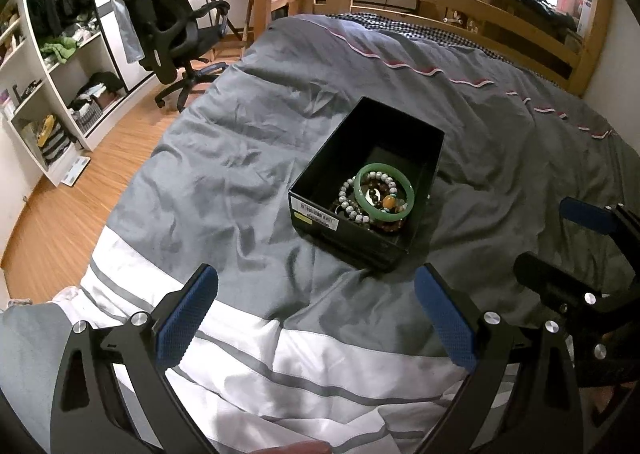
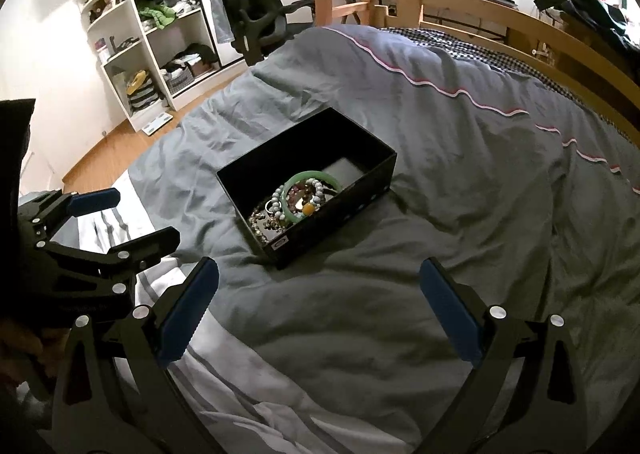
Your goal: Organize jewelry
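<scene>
Black rectangular cardboard box [image 1: 366, 182] sits on my grey duvet [image 1: 224, 174], green jade bangle [image 1: 385, 190] heaped over beaded bracelets [image 2: 276, 210] inside; left gripper [image 1: 316, 318] and right gripper [image 2: 320, 314] hover wide open, empty, likely done.

A green bangle [image 1: 385, 191] lies in a black box [image 1: 320, 174] on grey bedding [image 1: 240, 158] banded white.

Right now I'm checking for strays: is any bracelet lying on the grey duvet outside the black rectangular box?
No, the green jade-like bangle and beaded bracelets all sit inside the black rectangular box on the grey duvet.
</scene>
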Demonstrator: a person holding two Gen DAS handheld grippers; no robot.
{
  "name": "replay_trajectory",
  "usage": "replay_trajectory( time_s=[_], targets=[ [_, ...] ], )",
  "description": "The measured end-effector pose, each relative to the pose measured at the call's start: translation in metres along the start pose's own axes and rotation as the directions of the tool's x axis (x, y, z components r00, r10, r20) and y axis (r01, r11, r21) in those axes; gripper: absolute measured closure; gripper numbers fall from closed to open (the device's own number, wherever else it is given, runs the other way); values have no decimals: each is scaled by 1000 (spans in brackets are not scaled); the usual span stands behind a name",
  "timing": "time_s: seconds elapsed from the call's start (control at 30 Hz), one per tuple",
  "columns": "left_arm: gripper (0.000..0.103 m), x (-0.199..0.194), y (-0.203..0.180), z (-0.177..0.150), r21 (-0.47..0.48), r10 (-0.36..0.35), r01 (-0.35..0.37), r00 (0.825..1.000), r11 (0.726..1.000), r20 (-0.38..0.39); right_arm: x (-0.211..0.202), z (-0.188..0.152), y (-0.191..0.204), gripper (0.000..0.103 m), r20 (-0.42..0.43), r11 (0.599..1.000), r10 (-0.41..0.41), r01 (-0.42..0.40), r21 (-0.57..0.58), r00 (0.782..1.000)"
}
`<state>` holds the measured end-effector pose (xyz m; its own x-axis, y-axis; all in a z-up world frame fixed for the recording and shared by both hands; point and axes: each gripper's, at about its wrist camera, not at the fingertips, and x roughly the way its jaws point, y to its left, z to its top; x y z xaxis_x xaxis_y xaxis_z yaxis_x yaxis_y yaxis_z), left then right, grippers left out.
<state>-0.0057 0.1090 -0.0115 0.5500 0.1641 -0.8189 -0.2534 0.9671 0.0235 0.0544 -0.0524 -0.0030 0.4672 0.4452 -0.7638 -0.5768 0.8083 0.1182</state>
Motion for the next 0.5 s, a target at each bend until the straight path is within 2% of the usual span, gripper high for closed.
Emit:
replay_trajectory(
  time_s=[0.17,0.5],
  targets=[
    [6,-1,-2,0,10,30,-31,999,999,9,0,0,0,4,-1,1000,0,0,-1,1000],
    [6,-2,-3,1,25,28,-28,1000,999,6,1,-1,1,4,-2,1000,4,-4,-11,1000]
  ],
)
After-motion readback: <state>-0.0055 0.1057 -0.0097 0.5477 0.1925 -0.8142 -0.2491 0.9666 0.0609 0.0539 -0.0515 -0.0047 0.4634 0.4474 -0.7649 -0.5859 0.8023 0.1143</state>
